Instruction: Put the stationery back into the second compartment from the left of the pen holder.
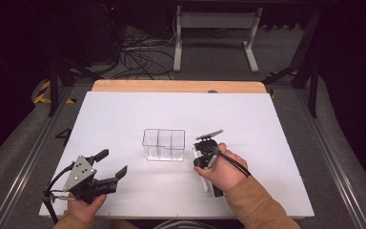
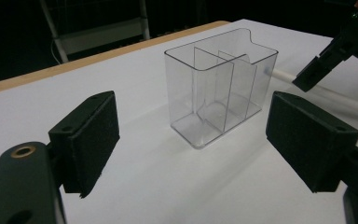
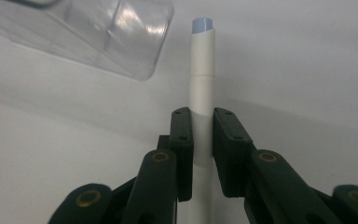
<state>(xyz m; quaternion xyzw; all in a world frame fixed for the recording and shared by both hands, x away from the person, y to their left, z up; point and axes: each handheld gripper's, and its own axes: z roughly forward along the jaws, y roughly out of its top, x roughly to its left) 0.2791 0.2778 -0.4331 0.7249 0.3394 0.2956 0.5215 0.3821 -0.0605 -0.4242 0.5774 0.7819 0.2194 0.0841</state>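
I work in what looks like a lab or recording studio. My bench (image 1: 124,114) is a white board over a wooden top, standing on grey carpet between metal rails (image 1: 26,162). Black curtains close off the sides. Behind the bench, loose cables (image 1: 138,55) tangle across the floor beside the white legs of another table (image 1: 214,36).

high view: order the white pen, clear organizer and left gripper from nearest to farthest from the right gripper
1. White pen: clamped in the right gripper, touching it.
2. Clear organizer: just to its left, mid-table, apart from it.
3. Left gripper: farthest, at the table's near left, open.
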